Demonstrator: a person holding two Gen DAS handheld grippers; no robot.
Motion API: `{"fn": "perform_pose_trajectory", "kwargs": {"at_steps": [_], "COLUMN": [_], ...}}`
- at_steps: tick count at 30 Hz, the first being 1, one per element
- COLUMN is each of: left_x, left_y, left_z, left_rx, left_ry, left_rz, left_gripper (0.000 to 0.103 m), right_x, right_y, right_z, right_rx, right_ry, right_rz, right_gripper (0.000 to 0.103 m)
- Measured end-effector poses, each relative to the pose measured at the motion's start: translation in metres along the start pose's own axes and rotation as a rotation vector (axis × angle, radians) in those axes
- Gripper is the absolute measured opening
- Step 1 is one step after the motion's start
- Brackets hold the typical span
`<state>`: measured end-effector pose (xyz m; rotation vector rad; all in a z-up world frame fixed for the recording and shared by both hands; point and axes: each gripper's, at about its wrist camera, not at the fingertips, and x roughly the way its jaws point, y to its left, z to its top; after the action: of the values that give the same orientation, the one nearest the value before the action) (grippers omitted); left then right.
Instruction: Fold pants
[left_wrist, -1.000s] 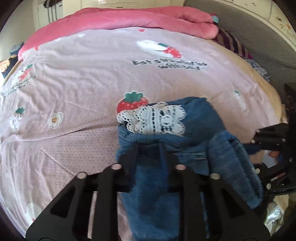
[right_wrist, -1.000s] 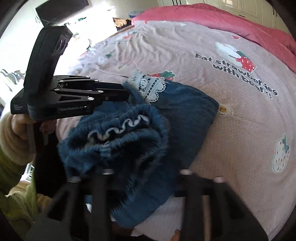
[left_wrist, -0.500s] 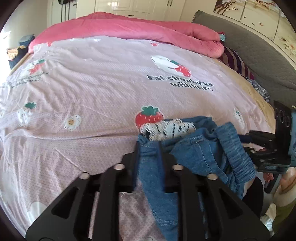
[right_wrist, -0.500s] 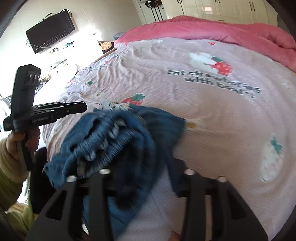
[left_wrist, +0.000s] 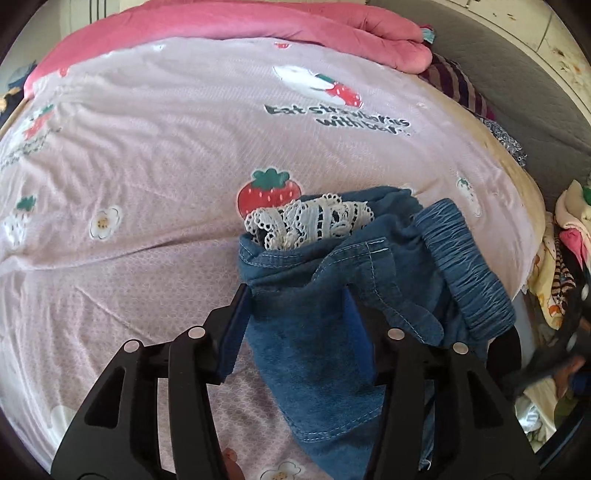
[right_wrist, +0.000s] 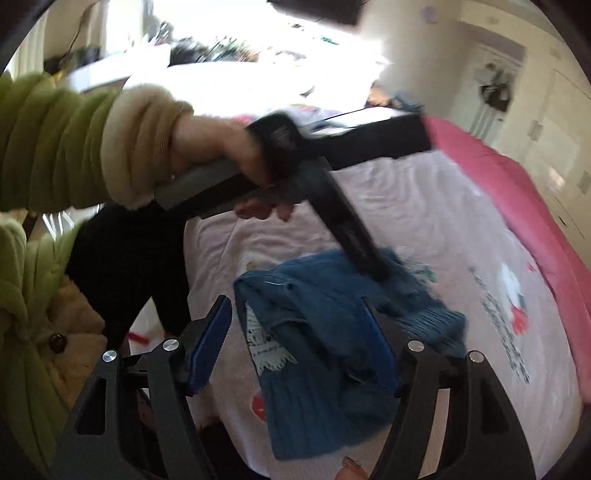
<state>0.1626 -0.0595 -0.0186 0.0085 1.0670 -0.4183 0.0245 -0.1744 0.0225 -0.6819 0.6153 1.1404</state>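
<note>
Small blue denim pants (left_wrist: 332, 295) with a white lace trim (left_wrist: 310, 218) and a ribbed waistband (left_wrist: 465, 262) lie bunched near the front edge of the bed. My left gripper (left_wrist: 297, 299) is open, its blue-padded fingers either side of the denim. In the right wrist view the pants (right_wrist: 325, 332) lie crumpled on the sheet. My right gripper (right_wrist: 295, 310) is open above them. The left gripper's body (right_wrist: 332, 206) and the hand holding it cross that view, blurred.
A pink sheet with a strawberry print (left_wrist: 184, 147) covers the bed. A pink duvet (left_wrist: 258, 22) lies along the far side. A pile of clothes (left_wrist: 569, 258) sits off the bed's right edge. The person's green sleeve (right_wrist: 55, 140) fills the left.
Both grippers were shut on the pants and lifting them. Now both are open and the pants lie on the bed. The right gripper has swung round toward the person.
</note>
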Motion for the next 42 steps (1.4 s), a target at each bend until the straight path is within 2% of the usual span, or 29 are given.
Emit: {"fn": "perform_pose_trajectory", "kwargs": {"at_steps": [3,4,6,7,8,10,14,17,19,21,23,25,27,29,30,31,32,35,42], "left_x": [0.002,0.003,0.006,0.006,0.006,0.008,0.011,0.013,0.013,0.014,0.013,0.012,0.012,0.011,0.010,0.009,0.009,0.006,-0.001], "left_y": [-0.002,-0.002,-0.003,-0.002,-0.001,0.000,-0.002,-0.005,-0.007,-0.008,-0.008,-0.008,-0.008,-0.009,-0.010,-0.010,-0.010,-0.011,-0.016], "left_z": [0.001,0.001,0.002,0.002,0.001,0.001,0.001,0.003,0.003,0.004,0.003,0.004,0.004,0.003,0.003,0.002,0.001,0.000,-0.003], "left_rx": [0.009,0.014,0.010,0.009,0.009,0.004,0.012,0.020,0.027,0.030,0.032,0.026,0.023,0.025,0.027,0.027,0.027,0.029,0.037], "left_ry": [-0.003,-0.005,-0.009,-0.010,-0.011,-0.013,-0.013,-0.014,-0.018,-0.020,-0.023,-0.024,-0.028,-0.033,-0.037,-0.039,-0.040,-0.047,-0.077], "left_rz": [0.012,0.013,0.015,0.014,0.014,0.011,0.006,-0.004,0.006,0.013,0.020,0.018,0.019,0.027,0.031,0.032,0.030,0.020,0.024], "left_gripper": [0.042,0.042,0.042,0.042,0.042,0.043,0.045,0.048,0.048,0.048,0.048,0.048,0.048,0.048,0.048,0.048,0.048,0.048,0.048], "right_x": [0.016,0.022,0.036,0.042,0.046,0.045,0.032,0.034,0.032,0.019,0.003,0.002,0.013,0.037,0.048,0.061,0.067,0.063,0.040], "right_y": [-0.005,-0.007,-0.013,-0.014,-0.014,-0.005,0.016,0.026,0.023,0.025,0.032,0.040,0.046,0.049,0.048,0.047,0.047,0.045,0.041], "right_z": [0.010,0.012,0.010,0.007,0.004,-0.002,-0.019,-0.035,-0.035,-0.026,-0.011,0.005,0.014,0.015,0.014,0.009,0.003,-0.003,-0.012], "right_rx": [-0.016,-0.028,-0.024,-0.014,-0.006,-0.020,-0.043,-0.028,0.011,0.001,-0.035,-0.077,-0.126,-0.176,-0.173,-0.156,-0.129,-0.041,0.105], "right_ry": [0.017,0.031,0.069,0.087,0.100,0.096,0.098,0.121,0.103,0.057,-0.023,-0.062,-0.045,0.029,0.071,0.127,0.147,0.110,0.034], "right_rz": [0.015,0.005,0.023,0.041,0.063,0.092,0.098,0.083,0.073,0.059,0.051,0.027,-0.012,-0.072,-0.067,-0.050,-0.025,0.014,0.034], "right_gripper": [0.064,0.060,0.046,0.033,0.026,0.014,0.008,0.008,0.009,0.016,0.035,0.038,0.038,0.036,0.031,0.017,0.016,0.016,0.019]}}
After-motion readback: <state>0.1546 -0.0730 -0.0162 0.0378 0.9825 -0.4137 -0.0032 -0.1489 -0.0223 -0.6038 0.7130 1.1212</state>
